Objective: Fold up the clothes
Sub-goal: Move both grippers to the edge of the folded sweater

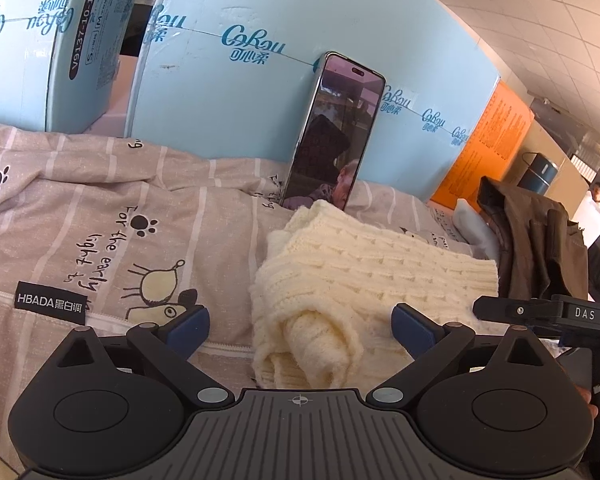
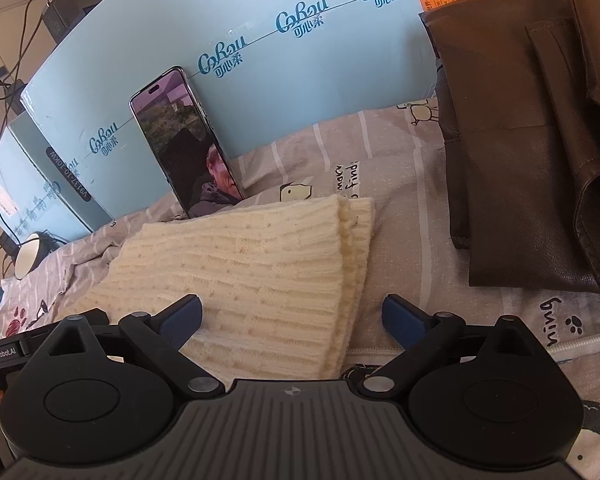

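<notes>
A cream knitted sweater point(image 1: 364, 276) lies folded on the striped cartoon bedsheet point(image 1: 100, 208), with a rolled sleeve end nearest me. My left gripper point(image 1: 300, 328) is open, its blue fingertips point(image 1: 190, 326) spread on either side of that rolled end without gripping it. In the right wrist view the same sweater point(image 2: 252, 256) lies flat, its folded edge pointing toward me. My right gripper point(image 2: 292, 314) is open too, left fingertip point(image 2: 184, 314) over the knit, right one over the sheet point(image 2: 420, 216). The right gripper's body point(image 1: 560, 314) shows at the right of the left wrist view.
A phone point(image 1: 332, 132) leans upright against light blue cartons point(image 1: 240, 92) behind the sweater. A folded brown leather jacket point(image 2: 528, 152) lies to the right on the sheet. An orange carton point(image 1: 488, 140) stands further right. A small lamp and cables point(image 2: 32, 252) sit at the left.
</notes>
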